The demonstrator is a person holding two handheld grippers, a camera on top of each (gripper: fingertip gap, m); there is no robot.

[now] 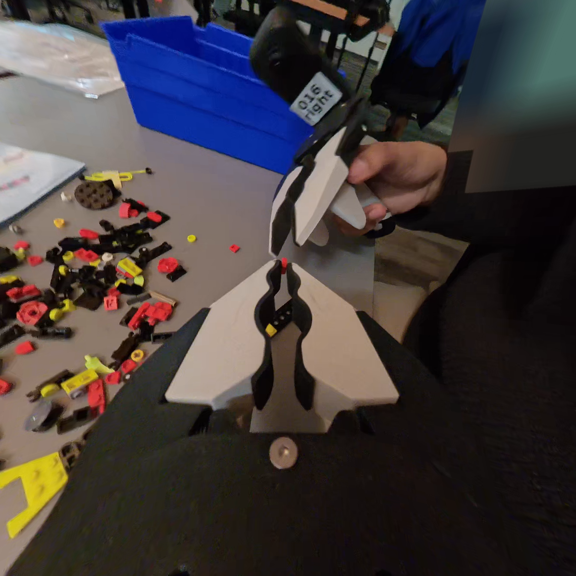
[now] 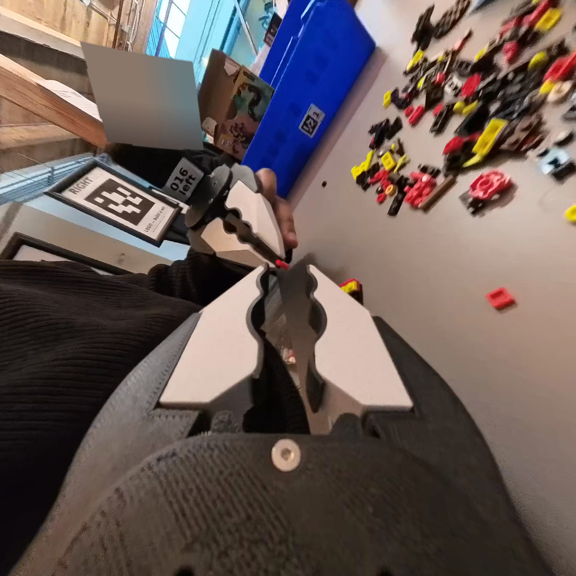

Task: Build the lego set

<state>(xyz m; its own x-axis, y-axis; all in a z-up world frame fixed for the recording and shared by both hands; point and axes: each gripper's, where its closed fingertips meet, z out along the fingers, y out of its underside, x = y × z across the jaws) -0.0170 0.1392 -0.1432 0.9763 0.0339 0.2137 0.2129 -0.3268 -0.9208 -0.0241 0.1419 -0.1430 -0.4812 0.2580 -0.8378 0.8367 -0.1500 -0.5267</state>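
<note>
My left gripper [image 1: 283, 264] is shut on a tiny red lego piece [image 1: 284, 265] pinched at its very tips, held above the grey table [image 1: 202, 193] near its edge. My right gripper [image 1: 286, 247] hangs just above, tips pointing down at the piece, jaws a little apart and empty. In the right wrist view the right gripper [image 2: 286, 267] is open, and the left gripper [image 2: 279, 260] holds the red piece [image 2: 282, 265] right at its tips. A small black and yellow assembly [image 1: 280, 318] lies on the table below, seen between the left fingers.
A pile of loose red, black and yellow pieces [image 1: 93, 280] [image 2: 467, 109] covers the table. A lone red plate [image 1: 234, 248] [image 2: 500, 298] lies apart. A blue bin [image 1: 193, 93] [image 2: 305, 93] stands behind. An instruction booklet [image 1: 28, 177] and a yellow wedge plate [image 1: 34, 486] lie nearby. Left and right tips are no more than a few centimetres apart.
</note>
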